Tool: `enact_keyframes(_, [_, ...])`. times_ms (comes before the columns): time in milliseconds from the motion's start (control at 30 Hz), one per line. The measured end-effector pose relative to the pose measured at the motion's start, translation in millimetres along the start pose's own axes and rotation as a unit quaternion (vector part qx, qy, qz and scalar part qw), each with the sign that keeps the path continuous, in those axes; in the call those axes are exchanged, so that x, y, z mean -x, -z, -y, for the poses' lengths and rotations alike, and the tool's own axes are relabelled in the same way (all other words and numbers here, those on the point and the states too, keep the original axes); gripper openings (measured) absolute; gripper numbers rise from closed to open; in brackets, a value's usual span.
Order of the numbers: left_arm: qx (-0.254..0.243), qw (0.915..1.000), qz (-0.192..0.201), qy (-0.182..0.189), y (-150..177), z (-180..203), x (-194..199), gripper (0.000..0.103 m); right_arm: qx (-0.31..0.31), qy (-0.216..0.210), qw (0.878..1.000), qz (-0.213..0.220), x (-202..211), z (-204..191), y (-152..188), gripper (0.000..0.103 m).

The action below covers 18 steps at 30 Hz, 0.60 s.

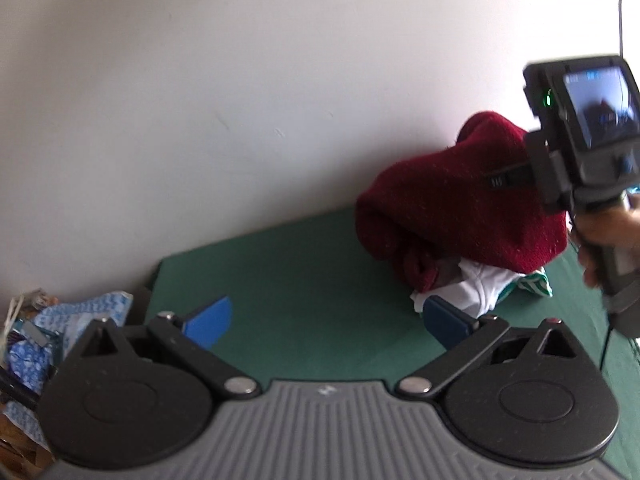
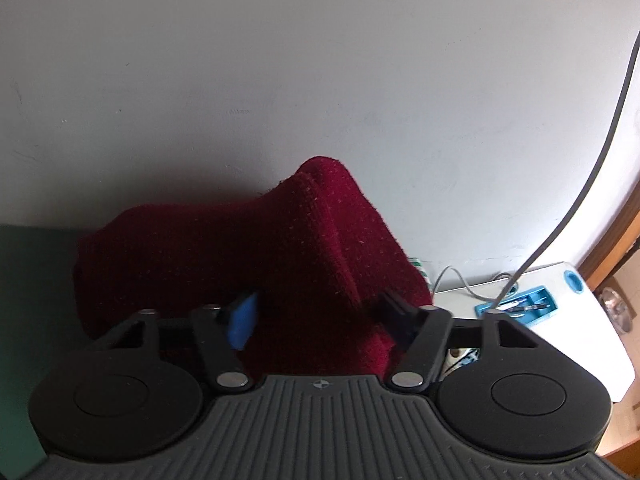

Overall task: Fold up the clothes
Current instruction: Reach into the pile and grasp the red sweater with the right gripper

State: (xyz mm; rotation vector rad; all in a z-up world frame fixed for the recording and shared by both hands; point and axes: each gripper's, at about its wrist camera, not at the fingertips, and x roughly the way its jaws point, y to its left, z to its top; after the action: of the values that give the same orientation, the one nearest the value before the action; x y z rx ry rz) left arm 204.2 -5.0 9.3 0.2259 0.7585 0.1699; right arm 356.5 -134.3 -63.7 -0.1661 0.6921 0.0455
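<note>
A maroon knit sweater [image 1: 460, 208] lies heaped on the green table cover [image 1: 300, 280] against the white wall, one corner standing up. A white garment [image 1: 476, 284] and a green-striped one [image 1: 536, 284] stick out from under it. My left gripper [image 1: 328, 320] is open over bare green cloth, left of the heap, its blue pads [image 1: 212, 320] wide apart. My right gripper [image 2: 320, 308] is pushed into the sweater [image 2: 248, 248], jaws half closed, with a thick fold between them. The left blue pad [image 2: 242, 320] shows a bare face, so no pinch is seen.
A hand [image 1: 612, 236] holds the right gripper's body [image 1: 580, 140] at the right edge. A blue-and-white patterned cloth [image 1: 80, 320] and clutter lie past the table's left end. A white surface [image 2: 560, 320] with a blue tray [image 2: 520, 308] and a grey cable [image 2: 580, 200] lie right of the heap.
</note>
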Motion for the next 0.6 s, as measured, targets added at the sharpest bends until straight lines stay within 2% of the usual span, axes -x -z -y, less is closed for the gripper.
enact_keyframes(33, [-0.002, 1.0, 0.007, -0.007, -1, 1, 3, 0.102, -0.011, -0.012, 1.0, 0.003, 2, 1, 3, 0.034])
enact_keyframes(100, [-0.006, 0.9997, 0.017, -0.018, -2, 2, 6, 0.102, -0.016, -0.019, 1.0, 0.012, 13, -1, 6, 0.022])
enact_keyframes(133, [-0.006, 0.9995, 0.022, -0.022, -4, 3, 8, 0.102, -0.016, -0.023, 0.999, 0.021, 21, -1, 8, 0.019])
enact_keyframes(333, [-0.023, 0.9983, 0.042, -0.035, -13, 12, 12, 0.102, -0.047, -0.083, 0.995, 0.042, 65, 15, 8, 0.015])
enact_keyframes(467, [-0.022, 0.9986, 0.04, -0.026, -16, 10, 6, 0.102, -0.063, -0.123, 0.989, 0.054, 99, 30, 16, 0.014])
enact_keyframes(600, [-0.007, 0.9994, 0.028, -0.018, -15, 0, -2, 0.102, -0.058, -0.142, 0.985, 0.083, 139, 36, 20, 0.013])
